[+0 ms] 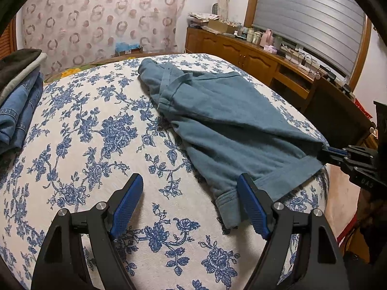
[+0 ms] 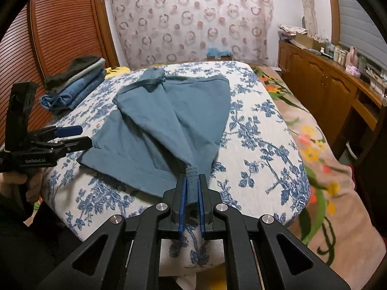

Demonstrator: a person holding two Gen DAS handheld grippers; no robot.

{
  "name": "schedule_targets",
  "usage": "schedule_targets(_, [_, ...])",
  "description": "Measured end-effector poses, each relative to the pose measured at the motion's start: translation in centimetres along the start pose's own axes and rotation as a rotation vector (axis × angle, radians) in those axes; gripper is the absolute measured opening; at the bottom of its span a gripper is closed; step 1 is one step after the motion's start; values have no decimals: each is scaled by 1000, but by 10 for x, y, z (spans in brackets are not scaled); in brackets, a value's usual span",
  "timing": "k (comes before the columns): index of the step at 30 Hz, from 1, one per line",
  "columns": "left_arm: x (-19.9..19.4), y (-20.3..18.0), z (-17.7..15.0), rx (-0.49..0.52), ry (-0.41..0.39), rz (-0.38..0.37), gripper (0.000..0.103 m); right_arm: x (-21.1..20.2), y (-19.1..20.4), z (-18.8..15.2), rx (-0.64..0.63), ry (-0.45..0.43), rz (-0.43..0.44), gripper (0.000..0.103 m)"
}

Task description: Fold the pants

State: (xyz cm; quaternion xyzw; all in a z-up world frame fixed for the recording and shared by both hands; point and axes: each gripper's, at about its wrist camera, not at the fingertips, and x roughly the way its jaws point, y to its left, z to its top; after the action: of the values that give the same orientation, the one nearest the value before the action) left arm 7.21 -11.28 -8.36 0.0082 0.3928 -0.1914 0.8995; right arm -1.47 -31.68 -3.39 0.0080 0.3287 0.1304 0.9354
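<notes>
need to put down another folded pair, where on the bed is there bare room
The widest bare stretch of the floral bedspread lies between the teal pants and the stack of folded clothes, ahead of the open left tongs. A narrower strip runs along the bed's right edge. The middle is crowded.

Layout seen from the right wrist. The pants (image 2: 169, 120) lie spread on the bed (image 2: 266, 145), waist end toward 12 o'clock, leg ends toward 6 o'clock. One cuff sits between the fingers of the right gripper (image 2: 192, 188) at 6 o'clock. The left gripper (image 2: 79, 136) stands at 9 o'clock, at the other leg's hem edge. A stack of folded clothes (image 2: 77, 84) rests on the bed at 10 o'clock, well apart from the pants. A cabinet worktop (image 2: 338, 72) carrying small items runs along 2 o'clock, beside the bed. A curtain (image 2: 193, 19) hangs behind the bed at 12 o'clock.
</notes>
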Motion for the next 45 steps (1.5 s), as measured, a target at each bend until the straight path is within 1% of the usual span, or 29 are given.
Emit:
schedule_targets(1, [2,0,0,-1,4,1,81,0,-1,0,3,2,-16,17])
schedule_targets(2, [2,1,0,-1,7,0,81,-1,-2,0,9,3,-25,25])
schedule_targets(3, [3,0,-1,-1,10,0,81,-2,-3,0,16,2,-25,28])
schedule_targets(6, [3,0,-1,-3,9,-2,81,-5,-7,2,24,-6,-21,30])
schedule_targets(10, [-2,1,2,-4,-12,8,81,-11,-6,11,12,-51,-24,32])
schedule_targets(11, [-4,3,4,-2,-17,12,81,-12,-4,15,6,-61,-19,35])
schedule_targets(12, [-7,4,6,-1,-26,18,81,-10,-3,19,-3,-67,-15,44])
schedule_targets(14, [-11,9,10,-4,-39,27,81,-8,2,27,-28,-82,-7,52])
schedule_targets(19, [-22,27,21,-26,-74,57,81,9,16,46,-74,-98,29,53])
schedule_targets(25, [-27,45,31,-40,-102,88,81,37,31,70,-121,-79,99,53])
schedule_targets(27, [-28,50,33,-46,-108,95,81,50,36,81,-132,-66,117,53])
schedule_targets(33, [-30,62,32,-61,-119,110,81,81,49,104,-162,-22,136,53])
schedule_targets(39, [-35,72,32,-82,-129,122,81,107,64,118,-211,21,156,53])
schedule_targets(45, [-38,78,30,-93,-134,128,81,121,80,125,-252,51,190,53])
